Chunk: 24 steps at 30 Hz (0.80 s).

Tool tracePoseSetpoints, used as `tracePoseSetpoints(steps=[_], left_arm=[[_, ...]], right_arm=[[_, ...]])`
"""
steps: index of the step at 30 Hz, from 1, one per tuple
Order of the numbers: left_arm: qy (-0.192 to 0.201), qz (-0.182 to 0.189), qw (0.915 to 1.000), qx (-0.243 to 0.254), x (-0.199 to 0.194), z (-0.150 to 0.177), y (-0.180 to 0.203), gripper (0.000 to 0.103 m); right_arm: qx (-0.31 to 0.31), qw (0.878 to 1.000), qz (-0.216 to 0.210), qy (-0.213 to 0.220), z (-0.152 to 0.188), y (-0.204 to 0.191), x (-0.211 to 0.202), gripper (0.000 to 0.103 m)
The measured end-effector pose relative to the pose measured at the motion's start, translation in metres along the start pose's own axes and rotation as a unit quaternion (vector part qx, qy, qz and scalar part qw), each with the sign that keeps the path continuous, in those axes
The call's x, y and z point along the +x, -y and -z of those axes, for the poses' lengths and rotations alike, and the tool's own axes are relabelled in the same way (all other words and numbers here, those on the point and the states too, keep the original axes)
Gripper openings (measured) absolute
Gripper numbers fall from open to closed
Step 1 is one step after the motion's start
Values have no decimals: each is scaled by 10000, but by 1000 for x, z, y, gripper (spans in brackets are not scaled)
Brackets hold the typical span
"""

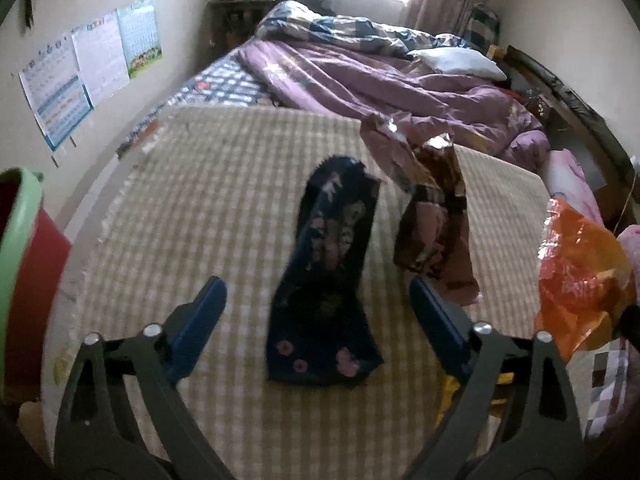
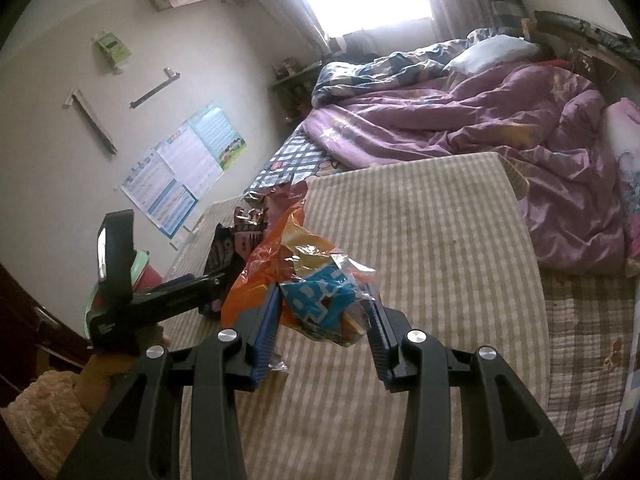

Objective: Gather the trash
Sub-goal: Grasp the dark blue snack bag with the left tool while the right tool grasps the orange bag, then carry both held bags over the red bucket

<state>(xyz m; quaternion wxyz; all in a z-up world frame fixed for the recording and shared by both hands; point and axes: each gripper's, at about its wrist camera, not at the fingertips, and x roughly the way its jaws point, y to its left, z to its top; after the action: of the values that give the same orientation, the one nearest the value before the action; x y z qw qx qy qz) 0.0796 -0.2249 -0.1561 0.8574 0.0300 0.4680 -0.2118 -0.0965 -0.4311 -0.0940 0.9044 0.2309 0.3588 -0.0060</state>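
Note:
A dark blue wrapper with pink flowers [image 1: 326, 280] lies on the beige striped mat [image 1: 224, 200], between the fingers of my open left gripper [image 1: 318, 312]. A brown and pink wrapper [image 1: 434, 216] lies just right of it. My right gripper [image 2: 326, 310] is shut on a blue and clear snack wrapper [image 2: 320, 300], with an orange wrapper [image 2: 276, 256] bunched against it. The orange wrapper also shows at the right edge of the left wrist view [image 1: 576, 276]. The left gripper body shows in the right wrist view [image 2: 160, 296], over the dark wrappers [image 2: 232, 248].
A red bin with a green rim [image 1: 20, 264] stands at the left, beside the mat. A purple quilt [image 1: 380, 84], a plaid quilt and a white pillow [image 1: 456, 62] lie on the bed beyond the mat. Posters [image 1: 88, 68] hang on the left wall.

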Motion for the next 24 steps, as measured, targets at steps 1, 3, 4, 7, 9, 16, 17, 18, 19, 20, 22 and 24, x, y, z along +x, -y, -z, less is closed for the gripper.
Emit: tracePoseSetpoints(steps=[1,3,4,7,9,16,17,18,19,20,22,24], left_arm=[[-101,66,9999,-100,3,1,-1,86],[-334,103,9991,-248,11,1,-3,84],[-287,42,9993,-225,10,1,-2,83],[-298,-179,9994,-9,13,2,4,73],[-211,-254,9995,33,12,3,4,50],[62,-18,9999,-142,-13,7,-12,35],[134,-29,9998,-117,-19,7,-12,35],[196,-29,9998,-98,-24,6,-13,34],[306,-15,9995,-74,-35,7,-14,34],[375,-10,9993,-59,-42,6,-14,34],[550,-4,9985,-50,-62,6,-16,34],[697,19,9975,-84,-80,7,-20,34]], right_arm=[[-1,10000,-3,-13,1,0,0,40],[-1,10000,-7,-26,3,-2,0,40],[-4,10000,-7,-35,4,-2,0,40],[-10,10000,0,-41,5,-3,-2,40],[-4,10000,7,-31,5,-3,-3,40],[-41,10000,-14,48,2,-7,-7,40],[-61,10000,-27,62,2,-9,-8,40],[-85,9999,-41,74,2,-12,-8,40],[-129,9999,-67,91,1,-16,-9,40],[-160,9998,-89,104,0,-20,-9,40],[-242,9995,-152,141,-1,-29,-9,40],[-310,9992,-204,159,-2,-37,-9,40]])
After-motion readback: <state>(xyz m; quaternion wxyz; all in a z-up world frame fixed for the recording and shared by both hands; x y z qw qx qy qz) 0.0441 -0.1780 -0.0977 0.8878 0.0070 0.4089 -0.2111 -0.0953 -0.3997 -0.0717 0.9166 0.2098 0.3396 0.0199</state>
